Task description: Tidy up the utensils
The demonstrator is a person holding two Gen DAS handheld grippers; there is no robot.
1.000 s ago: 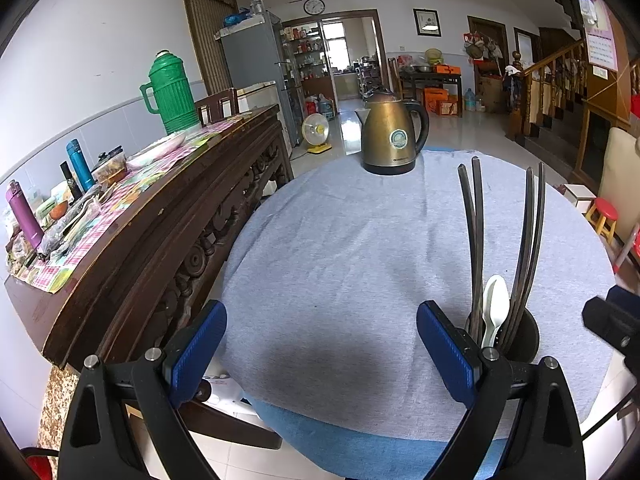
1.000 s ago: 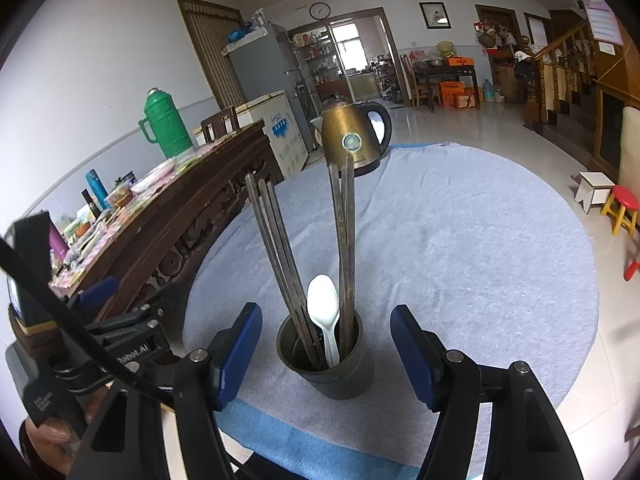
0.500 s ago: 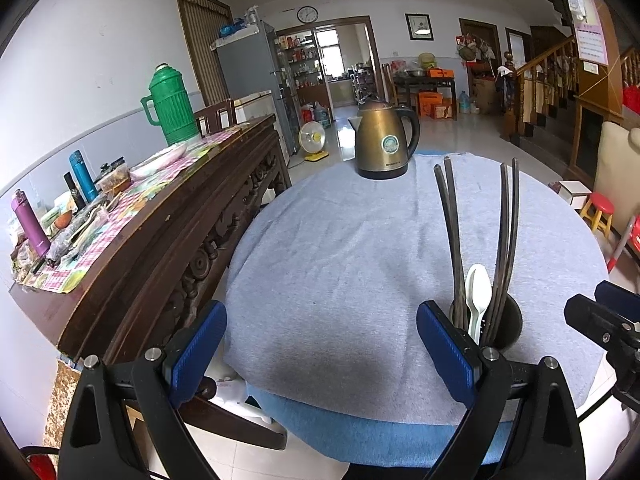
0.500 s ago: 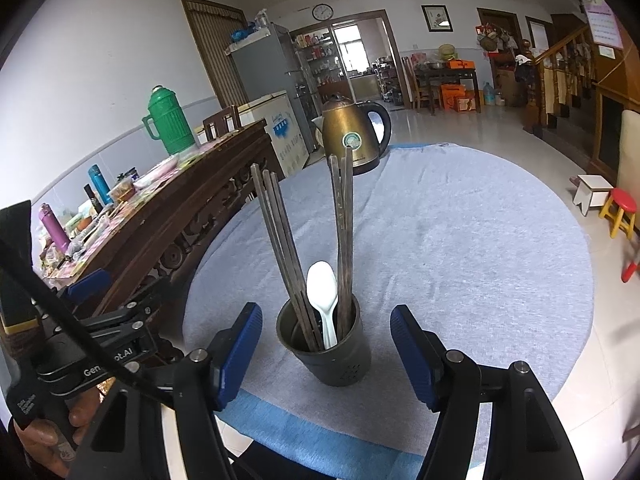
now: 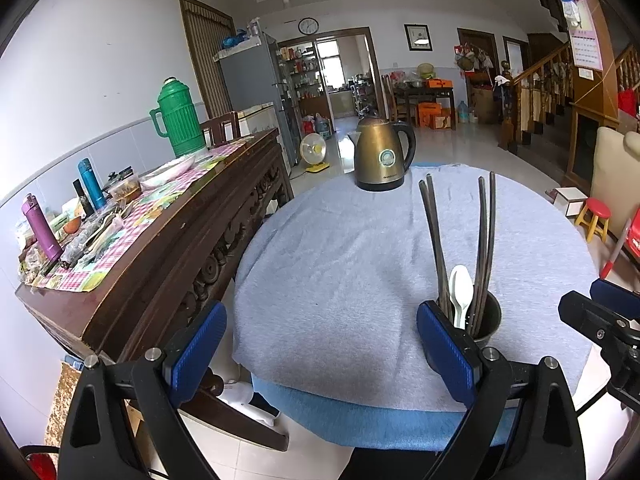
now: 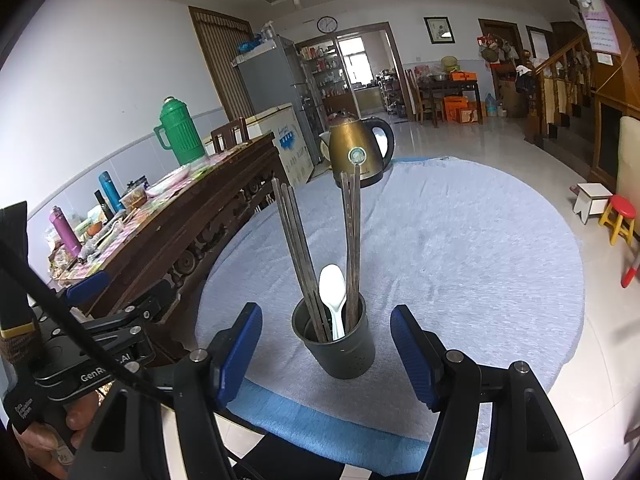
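Observation:
A dark grey utensil cup stands near the front edge of the round table covered in grey cloth. It holds two pairs of dark chopsticks and a white spoon. The cup also shows in the left wrist view, partly hidden behind my left gripper's right finger. My right gripper is open and empty, its pads either side of the cup without touching it. My left gripper is open and empty, to the left of the cup at the table's front edge.
A bronze electric kettle stands at the table's far edge. A long dark wooden sideboard with a green thermos, bottles and clutter runs along the left. Small stools stand on the floor at right.
Both grippers have drawn back and up from the table, so the cup and kettle look further away. The cup and utensils have not moved. Both grippers stay open.

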